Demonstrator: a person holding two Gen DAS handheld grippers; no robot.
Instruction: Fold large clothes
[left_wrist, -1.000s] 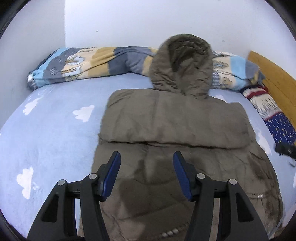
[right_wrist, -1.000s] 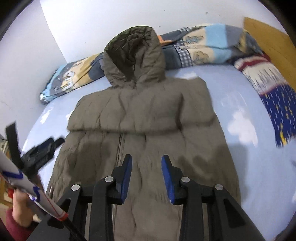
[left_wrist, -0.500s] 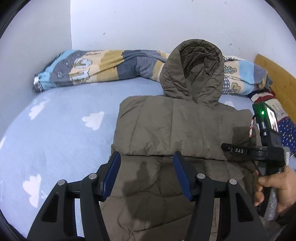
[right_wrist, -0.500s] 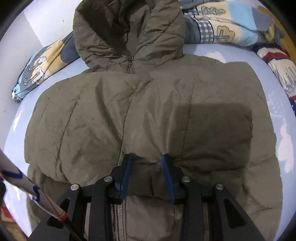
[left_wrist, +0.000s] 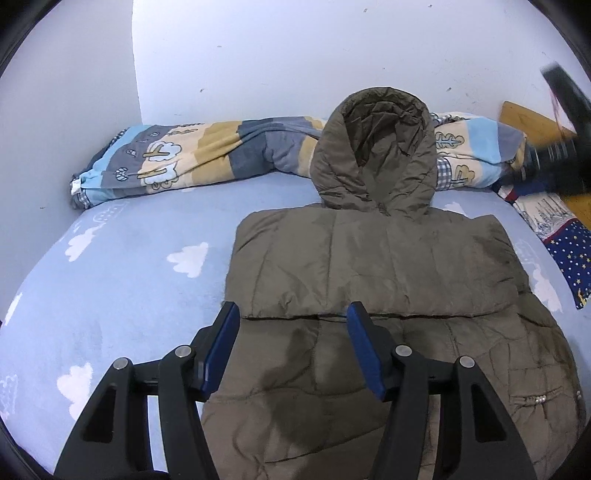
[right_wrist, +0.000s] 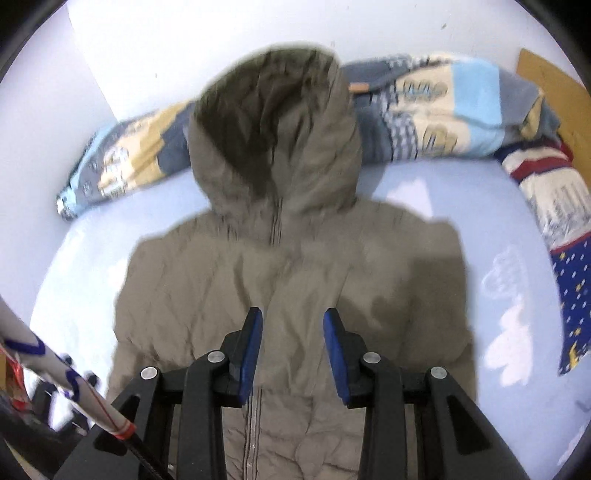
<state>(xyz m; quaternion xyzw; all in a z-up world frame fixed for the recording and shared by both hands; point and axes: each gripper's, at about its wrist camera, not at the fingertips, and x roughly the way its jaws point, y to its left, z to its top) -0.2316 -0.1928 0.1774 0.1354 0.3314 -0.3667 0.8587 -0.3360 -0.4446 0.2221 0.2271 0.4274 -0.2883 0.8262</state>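
Both hand-held grippers are empty as I look down them. My left hand-held gripper hangs over the jacket, jaws apart, nothing between the blue pads; they frame the edge where the folded-in sleeves cross the chest. My right hand-held gripper is also apart, though narrower, and hovers above the same jacket near its zip, clear of the fabric as far as I can tell. That view is blurred.

The jacket, olive and padded, lies face up on the bed, which has a pale blue sheet with white clouds. Its hood points at the wall and rests against a rolled patterned blanket along the head of the bed. Both sleeves are folded across the front, making a squared upper block; the lower body spreads wider toward me. A second, star-patterned blanket lies just beside the jacket's right edge. At the top right of the left view, a dark blurred shape crosses the frame; I cannot tell what it is.
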